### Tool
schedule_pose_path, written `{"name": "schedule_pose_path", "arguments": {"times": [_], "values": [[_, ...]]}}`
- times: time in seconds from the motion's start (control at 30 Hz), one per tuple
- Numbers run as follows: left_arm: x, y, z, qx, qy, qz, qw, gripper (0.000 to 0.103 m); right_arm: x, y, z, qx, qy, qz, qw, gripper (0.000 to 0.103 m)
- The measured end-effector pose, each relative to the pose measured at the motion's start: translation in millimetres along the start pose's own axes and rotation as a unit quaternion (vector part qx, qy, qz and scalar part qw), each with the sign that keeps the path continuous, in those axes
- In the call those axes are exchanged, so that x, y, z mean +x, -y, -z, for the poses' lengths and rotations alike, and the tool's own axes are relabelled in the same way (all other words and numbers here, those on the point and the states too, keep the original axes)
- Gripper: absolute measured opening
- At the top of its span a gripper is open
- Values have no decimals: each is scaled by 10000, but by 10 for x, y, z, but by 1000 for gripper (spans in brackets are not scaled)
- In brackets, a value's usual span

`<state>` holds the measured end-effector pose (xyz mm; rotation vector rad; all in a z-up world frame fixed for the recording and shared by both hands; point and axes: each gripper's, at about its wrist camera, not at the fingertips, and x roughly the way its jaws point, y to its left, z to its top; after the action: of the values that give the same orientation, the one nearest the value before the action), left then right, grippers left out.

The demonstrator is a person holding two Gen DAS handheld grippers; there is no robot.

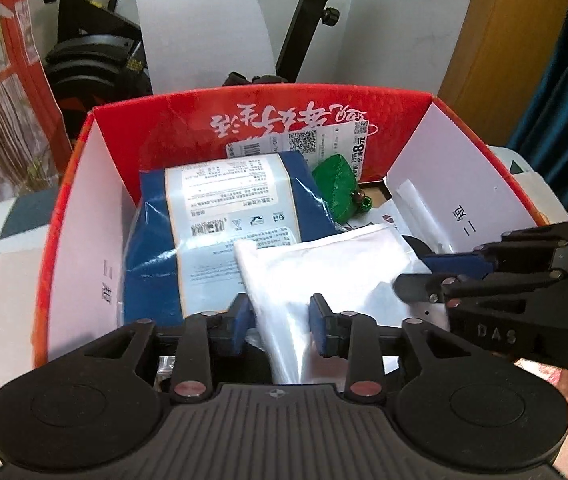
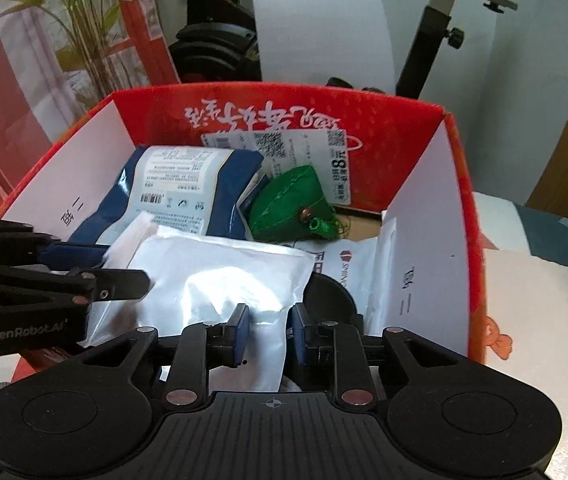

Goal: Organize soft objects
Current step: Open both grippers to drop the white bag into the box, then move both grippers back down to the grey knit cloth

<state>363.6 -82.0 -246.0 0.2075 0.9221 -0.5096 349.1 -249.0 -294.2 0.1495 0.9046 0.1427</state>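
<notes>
A clear plastic bag with a white soft item (image 1: 324,264) (image 2: 220,280) lies at the near side of the red cardboard box (image 1: 156,120) (image 2: 152,108). My left gripper (image 1: 282,322) is shut on its near edge, the plastic bunched between the blue pads. My right gripper (image 2: 270,330) is shut on the same bag's other near corner. Each gripper shows in the other's view: the right one (image 1: 436,276), the left one (image 2: 124,268). Deeper in the box lie a blue and white package (image 1: 220,224) (image 2: 188,192) and a green pouch (image 1: 340,188) (image 2: 288,204).
The box has white inner flaps (image 1: 88,240) (image 2: 424,264). A white printed bag (image 2: 348,260) lies at the right of the box floor. A paper label (image 1: 316,144) sticks on the back wall. An exercise bike (image 1: 96,52) stands behind; a plant (image 2: 84,20) is at the left.
</notes>
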Motion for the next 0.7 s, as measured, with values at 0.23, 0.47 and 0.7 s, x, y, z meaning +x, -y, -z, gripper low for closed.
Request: {"name": "schedule_pose_path", "arguments": {"times": [0.23, 0.47, 0.7], "values": [[-294, 1, -20, 93, 299, -296, 9991, 61, -237, -3, -24, -143, 350, 67, 9993, 53], [-817, -81, 89, -54, 964, -519, 9940, 97, -632, 96, 17, -25, 909, -74, 9958, 81], [-1203, -145, 403, -194, 1388, -771, 9871, 103, -1077, 67, 279, -159, 1787, -270, 9834, 103]]}}
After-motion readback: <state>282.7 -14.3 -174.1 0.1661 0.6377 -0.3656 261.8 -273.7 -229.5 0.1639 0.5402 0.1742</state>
